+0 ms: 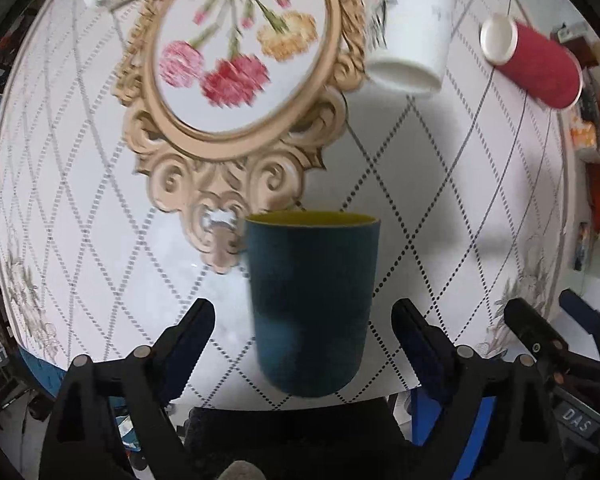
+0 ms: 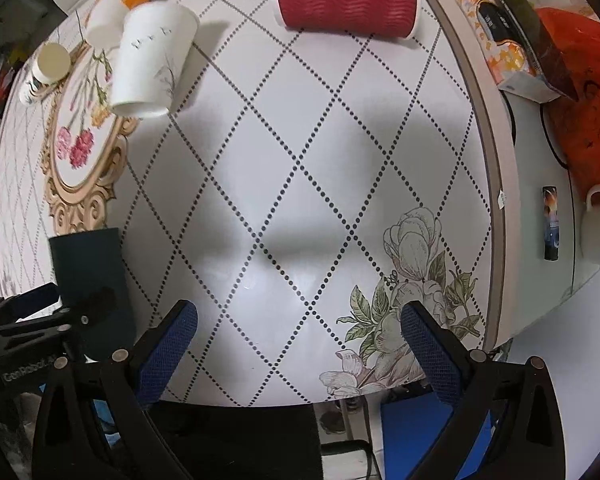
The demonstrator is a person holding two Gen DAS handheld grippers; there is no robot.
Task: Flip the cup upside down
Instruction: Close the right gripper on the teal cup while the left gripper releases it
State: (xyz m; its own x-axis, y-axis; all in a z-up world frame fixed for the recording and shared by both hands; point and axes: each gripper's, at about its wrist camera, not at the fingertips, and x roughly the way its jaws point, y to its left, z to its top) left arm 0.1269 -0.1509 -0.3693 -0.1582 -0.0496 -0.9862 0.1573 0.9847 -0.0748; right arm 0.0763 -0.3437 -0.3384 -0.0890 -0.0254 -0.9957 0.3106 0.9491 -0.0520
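A dark teal cup with a yellow inside stands upright near the table's front edge, between the open fingers of my left gripper, which do not touch it. It also shows at the left of the right wrist view, with the left gripper in front of it. My right gripper is open and empty over the bare patterned tabletop, to the right of the cup.
A white paper cup and a red ribbed cup lie on their sides further back. Small cups stand at the far left by the printed flower medallion. Boxes and an orange bag lie beyond the table's right edge.
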